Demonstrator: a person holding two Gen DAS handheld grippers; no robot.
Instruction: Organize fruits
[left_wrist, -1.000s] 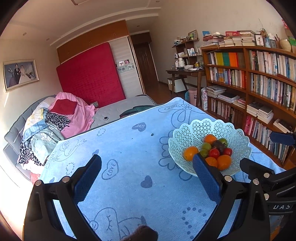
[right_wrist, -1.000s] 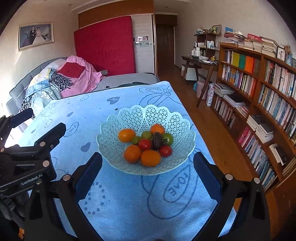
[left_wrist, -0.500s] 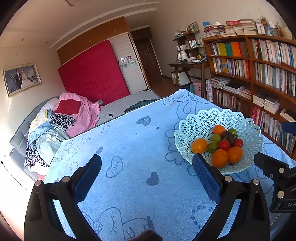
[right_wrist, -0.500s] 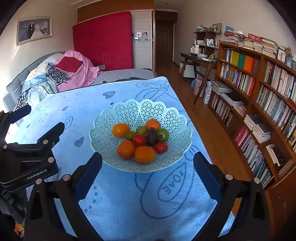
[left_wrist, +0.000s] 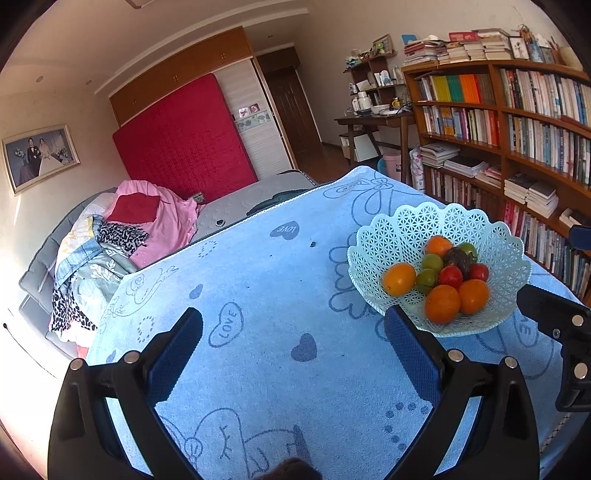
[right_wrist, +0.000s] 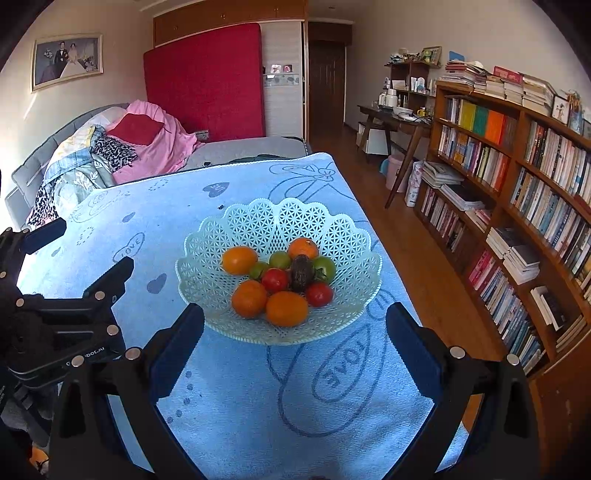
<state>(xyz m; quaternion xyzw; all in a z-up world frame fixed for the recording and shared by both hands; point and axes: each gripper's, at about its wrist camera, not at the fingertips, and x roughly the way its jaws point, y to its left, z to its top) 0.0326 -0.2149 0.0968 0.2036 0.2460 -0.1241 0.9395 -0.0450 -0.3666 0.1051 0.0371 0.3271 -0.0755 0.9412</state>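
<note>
a tall wooden bookshelf (right_wrist: 517, 177) lines the right wall; far left, a bed (right_wrist: 110, 147) (heaped with clothes) and red mattress (right_wrist: 203, 81).

White lattice basket (right_wrist: 343, 232) upright on blue cloth (right_wrist: 236, 387). Piled inside: oranges (right_wrist: 286, 308) at 6, 7, 10, 12 o'clock; red tomatoes (right_wrist: 275, 280) centre and 4; green fruits (right_wrist: 325, 268); dark fruit (right_wrist: 301, 272) centre.
</note>
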